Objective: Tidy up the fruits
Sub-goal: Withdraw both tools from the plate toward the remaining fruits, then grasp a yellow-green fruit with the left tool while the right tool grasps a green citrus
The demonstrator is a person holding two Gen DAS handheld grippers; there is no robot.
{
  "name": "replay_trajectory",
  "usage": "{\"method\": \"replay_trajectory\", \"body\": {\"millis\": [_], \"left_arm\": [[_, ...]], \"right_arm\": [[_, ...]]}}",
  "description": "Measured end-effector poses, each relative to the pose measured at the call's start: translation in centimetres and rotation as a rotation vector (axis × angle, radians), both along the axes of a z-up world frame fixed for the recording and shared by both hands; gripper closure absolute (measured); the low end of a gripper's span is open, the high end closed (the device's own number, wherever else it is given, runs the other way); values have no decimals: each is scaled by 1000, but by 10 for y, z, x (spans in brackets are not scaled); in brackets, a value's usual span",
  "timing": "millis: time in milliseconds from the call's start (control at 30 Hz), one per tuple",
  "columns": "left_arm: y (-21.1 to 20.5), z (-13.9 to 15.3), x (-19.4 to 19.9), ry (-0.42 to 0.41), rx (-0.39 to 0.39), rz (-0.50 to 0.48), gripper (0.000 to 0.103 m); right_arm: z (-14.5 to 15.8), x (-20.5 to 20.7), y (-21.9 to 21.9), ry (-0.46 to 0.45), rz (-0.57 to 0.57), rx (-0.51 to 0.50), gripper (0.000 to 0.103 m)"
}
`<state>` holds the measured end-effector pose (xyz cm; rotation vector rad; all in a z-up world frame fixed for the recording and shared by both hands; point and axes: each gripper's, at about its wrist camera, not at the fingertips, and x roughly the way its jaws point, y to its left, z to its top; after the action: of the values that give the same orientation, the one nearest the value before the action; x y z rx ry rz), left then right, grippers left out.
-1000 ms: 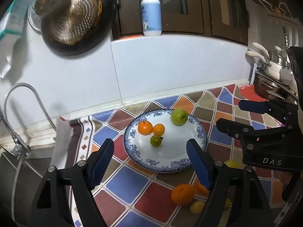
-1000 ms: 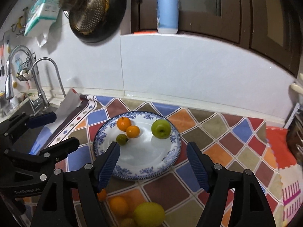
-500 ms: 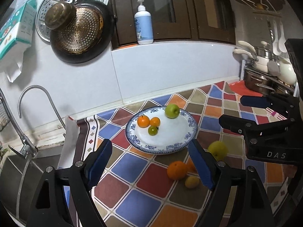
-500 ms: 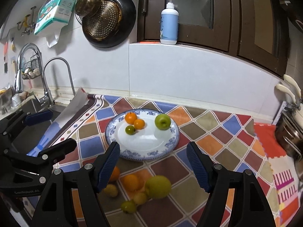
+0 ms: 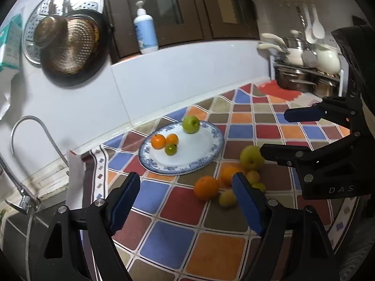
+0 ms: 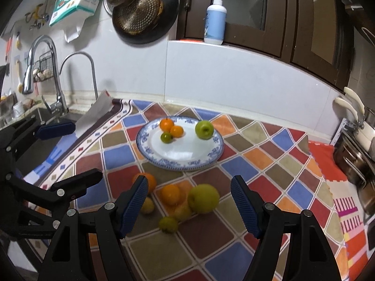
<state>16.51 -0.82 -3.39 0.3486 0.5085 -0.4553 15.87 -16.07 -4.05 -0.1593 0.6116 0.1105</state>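
A blue-rimmed white plate (image 5: 187,151) (image 6: 182,147) holds a green apple (image 5: 191,124) (image 6: 204,129), two small oranges (image 5: 158,141) (image 6: 166,124) and a green mandarin (image 5: 170,149) (image 6: 166,137). In front of it on the checkered mat lie loose fruits: a large yellow-green fruit (image 5: 251,157) (image 6: 203,198), oranges (image 5: 206,187) (image 6: 170,194) and small yellow ones (image 5: 226,197) (image 6: 147,206). My left gripper (image 5: 185,187) (image 6: 84,149) hovers short of the pile, its jaws closing on nothing. My right gripper (image 6: 189,185) (image 5: 275,132) stands open above the pile, holding nothing.
A sink with a curved faucet (image 6: 77,75) lies at the left. Pans (image 6: 143,11) hang on the wall, and a pump bottle (image 6: 215,21) stands on the ledge. Steel pots on a rack (image 5: 307,79) crowd the right end of the counter.
Both grippers have drawn back from the plate, so it looks smaller and the loose fruit pile has come fully into view. The left gripper has rolled a little.
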Motion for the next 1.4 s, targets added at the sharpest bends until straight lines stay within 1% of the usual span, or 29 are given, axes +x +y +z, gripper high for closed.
{"method": "replay_trajectory", "body": {"millis": [200,300,433,567,667,733,800,933,1000,1333,1400], "left_arm": [[-5,-20,0,24,38,-91,36],[-8,-30,1,37,68,-135,48],[-11,-43,4,72,84,-196,52],[-16,-53,8,89,103,-252,56],[-20,-61,14,113,117,-288,63],[-22,-65,17,128,128,-313,72],[-24,-69,19,136,139,-336,73],[-29,-74,23,143,158,-369,73],[-31,-76,25,146,167,-381,73],[-43,-79,30,128,208,-444,73],[-46,-81,32,142,209,-449,73]], "right_arm": [[-19,-5,5,53,-1,-9,30],[-27,-6,8,65,-1,-35,31],[-37,-7,14,80,9,-69,31],[-47,-5,17,113,23,-73,37],[-56,-3,18,133,23,-72,40],[-62,0,18,152,25,-70,43],[-68,4,17,176,26,-63,50],[-77,7,16,201,24,-37,53],[-81,9,16,211,27,-27,56],[-90,17,12,254,27,24,63],[-92,19,12,266,29,31,63]]}}
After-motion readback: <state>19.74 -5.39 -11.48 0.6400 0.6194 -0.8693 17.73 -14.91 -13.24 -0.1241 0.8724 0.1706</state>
